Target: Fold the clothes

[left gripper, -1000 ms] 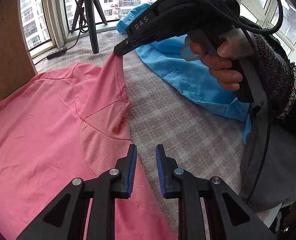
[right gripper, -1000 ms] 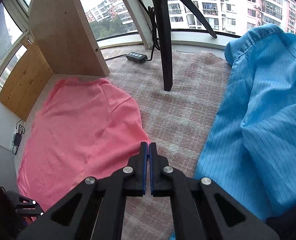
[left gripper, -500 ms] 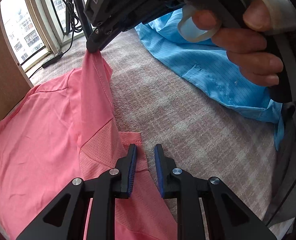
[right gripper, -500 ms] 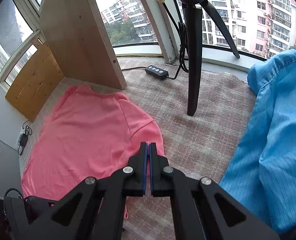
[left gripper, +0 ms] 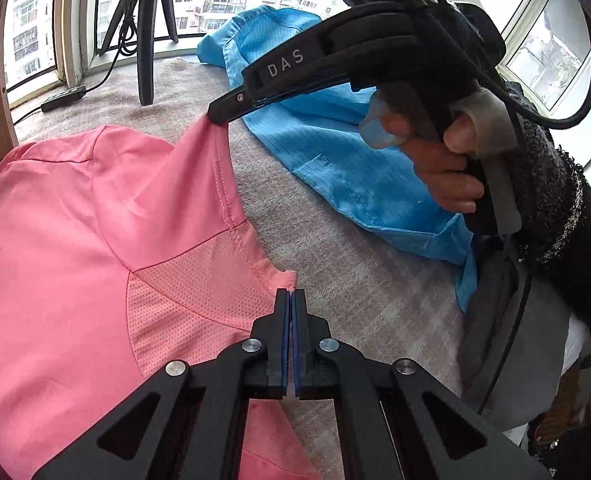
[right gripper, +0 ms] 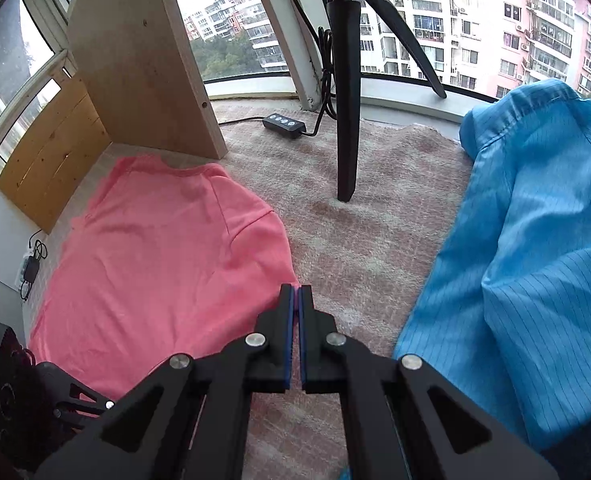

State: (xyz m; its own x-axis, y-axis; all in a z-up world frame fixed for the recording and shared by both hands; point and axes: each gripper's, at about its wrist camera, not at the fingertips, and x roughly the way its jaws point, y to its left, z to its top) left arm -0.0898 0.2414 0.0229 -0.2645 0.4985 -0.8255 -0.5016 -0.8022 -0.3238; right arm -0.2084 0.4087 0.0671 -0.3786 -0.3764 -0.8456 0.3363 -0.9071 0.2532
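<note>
Left wrist view: the left gripper (left gripper: 291, 300) has its jaws pressed together on the sleeve corner of the pink shirt (left gripper: 75, 220), whose body spreads to their left. Ahead and higher, the right gripper (left gripper: 219, 114) pinches the sleeve's far tip, so the hem runs straight between both

Right wrist view: only here the shirt's whole outline shows, lying flat left of the jaws, with the blue garment (right gripper: 535, 240) to their right

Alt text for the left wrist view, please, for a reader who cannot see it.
Both grippers pinch the right edge of a pink shirt spread on a grey blanket: the left gripper at a near corner, the right gripper lifting a point farther away. A blue shirt lies behind.
</note>
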